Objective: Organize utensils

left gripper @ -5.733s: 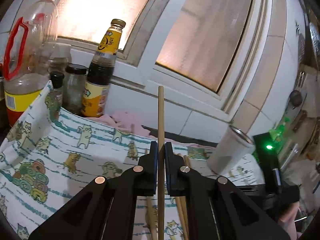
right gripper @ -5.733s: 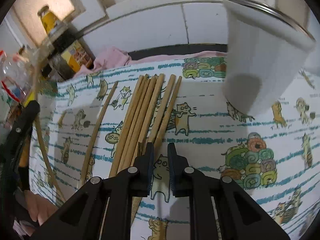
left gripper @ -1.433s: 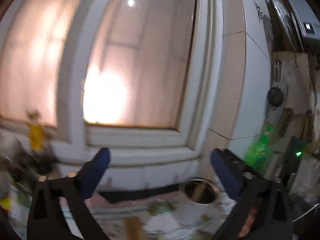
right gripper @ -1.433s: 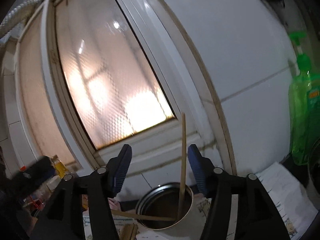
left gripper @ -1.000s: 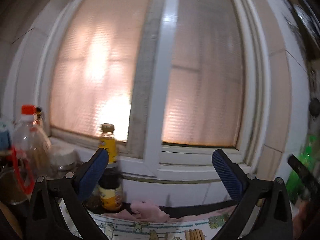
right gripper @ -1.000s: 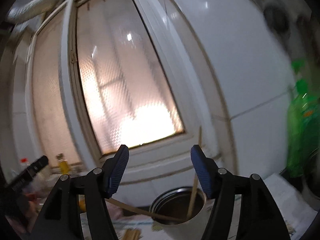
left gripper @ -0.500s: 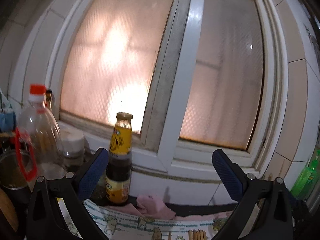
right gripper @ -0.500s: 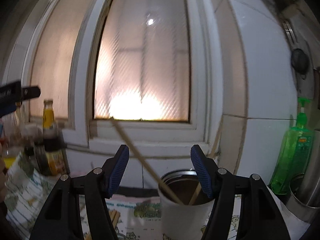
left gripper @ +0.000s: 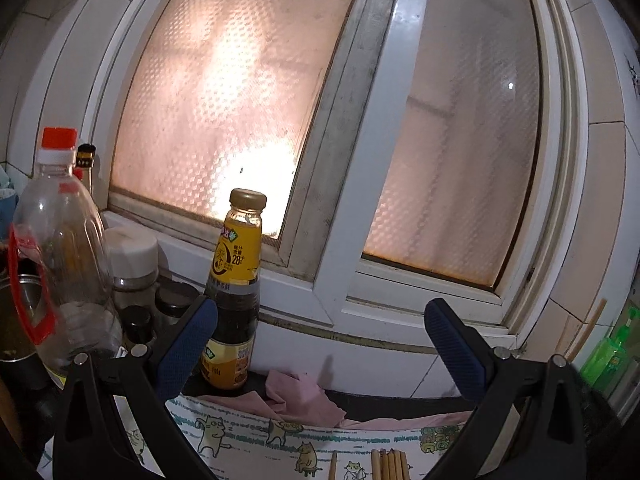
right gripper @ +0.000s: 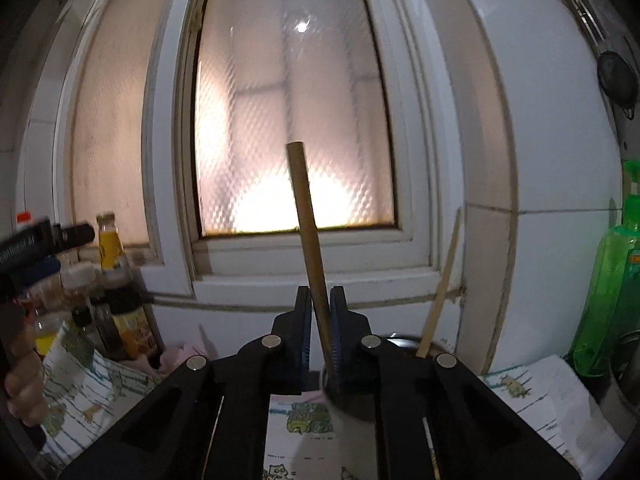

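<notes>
Wooden chopstick (right gripper: 308, 240) stands pinched in the right gripper (right gripper: 320, 316), whose jaws just closed, seemingly above the cup (right gripper: 400, 340); left gripper (left gripper: 320, 344) gapes wide, holding nothing.

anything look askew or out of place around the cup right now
One chopstick juts up tilted out of the cup, with the right gripper, whose jaws have just been closing, shut on it. Another chopstick leans against the cup's far rim. More chopsticks lie loose on the cat-print cloth. Nothing looks spilled or damaged.
</notes>
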{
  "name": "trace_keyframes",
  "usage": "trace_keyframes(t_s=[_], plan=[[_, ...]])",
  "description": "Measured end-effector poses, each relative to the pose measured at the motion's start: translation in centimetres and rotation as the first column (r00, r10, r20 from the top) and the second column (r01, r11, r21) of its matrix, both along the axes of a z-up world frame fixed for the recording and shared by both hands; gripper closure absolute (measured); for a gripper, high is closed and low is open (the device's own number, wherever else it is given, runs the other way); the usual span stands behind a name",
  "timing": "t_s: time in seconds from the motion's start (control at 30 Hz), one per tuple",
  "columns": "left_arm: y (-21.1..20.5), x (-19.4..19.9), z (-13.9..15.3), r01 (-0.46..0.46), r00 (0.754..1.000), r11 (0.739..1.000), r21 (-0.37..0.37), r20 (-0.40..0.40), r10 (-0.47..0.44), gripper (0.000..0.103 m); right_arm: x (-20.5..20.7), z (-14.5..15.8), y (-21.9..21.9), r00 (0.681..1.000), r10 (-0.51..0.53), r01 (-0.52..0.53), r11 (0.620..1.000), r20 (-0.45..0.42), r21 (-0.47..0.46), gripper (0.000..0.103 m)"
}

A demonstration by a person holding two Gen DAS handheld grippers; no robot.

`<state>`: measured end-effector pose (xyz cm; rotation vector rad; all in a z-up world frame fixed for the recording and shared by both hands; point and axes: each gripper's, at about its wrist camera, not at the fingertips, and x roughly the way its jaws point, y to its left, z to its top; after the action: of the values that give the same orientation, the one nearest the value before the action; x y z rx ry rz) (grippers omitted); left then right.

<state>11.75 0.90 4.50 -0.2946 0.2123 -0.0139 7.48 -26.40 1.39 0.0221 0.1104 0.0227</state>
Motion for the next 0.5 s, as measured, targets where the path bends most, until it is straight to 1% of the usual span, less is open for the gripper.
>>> trace_keyframes(t_s=[0.17, 0.27, 0.33, 0.43, 0.5], plan=[[-0.5, -0.1, 0.2, 0.016, 1.0, 1.0, 0.017, 0.002, -0.016, 0.0, 0.1, 1.8, -3.0, 0.999, 0.052, -0.051, 0.991, -0.006, 0.126, 0.093], [-0.8, 0.0, 0.1, 0.018, 1.0, 1.0, 0.025, -0.003, -0.017, 0.0, 1.1, 2.0, -5.3, 0.997, 0.054, -0.042, 0.973, -0.047, 0.226, 0.093], [-0.8, 0.1, 0.0, 0.02, 1.0, 0.999, 0.03, -0.005, -0.02, 0.0, 1.6, 1.9, -6.5, 0.997, 0.041, -0.02, 0.963, -0.071, 0.269, 0.093], [-0.9, 0.1, 0.0, 0.017, 1.0, 0.999, 0.038, -0.003, -0.017, 0.0, 2.3, 1.7, -7.8, 0.994, 0.005, 0.025, 0.96, -0.108, 0.28, 0.093], [-0.9, 0.2, -0.1, 0.023, 1.0, 0.999, 0.04, -0.008, -0.022, 0.0, 2.9, 1.6, -8.4, 0.991, 0.004, 0.035, 0.957, -0.134, 0.287, 0.093]])
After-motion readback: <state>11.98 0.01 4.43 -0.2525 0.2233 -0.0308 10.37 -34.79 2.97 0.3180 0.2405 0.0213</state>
